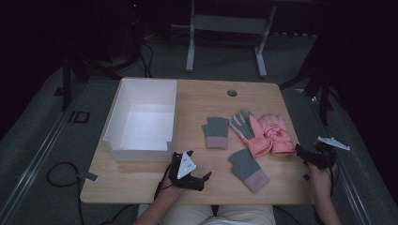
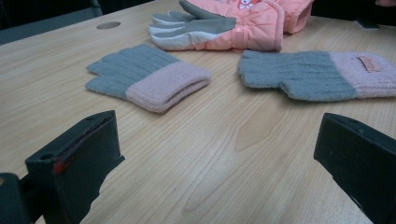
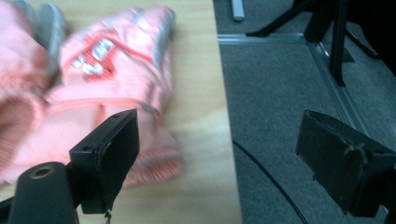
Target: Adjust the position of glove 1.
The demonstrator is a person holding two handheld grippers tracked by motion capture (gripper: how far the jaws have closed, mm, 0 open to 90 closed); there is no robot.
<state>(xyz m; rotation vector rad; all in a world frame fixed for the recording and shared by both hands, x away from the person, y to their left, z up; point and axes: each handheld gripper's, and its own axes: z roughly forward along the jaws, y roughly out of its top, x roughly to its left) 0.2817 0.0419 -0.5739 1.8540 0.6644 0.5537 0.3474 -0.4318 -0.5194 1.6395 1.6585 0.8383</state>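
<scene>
Gloves laid out across the right half of a light wooden table [image 1: 206, 101], four in all. Nearest the front edge, a grey knit glove with a pink cuff [image 1: 248, 169], lying flat, cuff toward the person; seen side-on in the left gripper view [image 2: 317, 74]. Farther back and a little left, a second grey-and-pink knit glove [image 1: 216, 132], flat, well apart from the first; in the left gripper view [image 2: 147, 77], lying beyond the jaws. Behind and to the right, two padded pink gloves side by side and touching: one palm-up with grey fingers [image 1: 248, 131], the other [image 1: 277, 133] bearing a printed patch on its back. Same patch glove blurred in the right gripper view [image 3: 112, 70], close to the table's right edge.

Left gripper [image 1: 190, 176] held low over the front of the table, just left of the nearest knit glove, jaws spread wide and holding nothing, bare wood between them [image 2: 219, 154]. Right gripper [image 1: 312, 157] held at the table's right edge, just beside the pink pair, jaws likewise wide apart and holding nothing [image 3: 215, 154], one jaw over the glove's cuff, the other over grey floor.

White open-topped bin [image 1: 115, 122] standing on the table's left half, well apart from all four gloves.
</scene>
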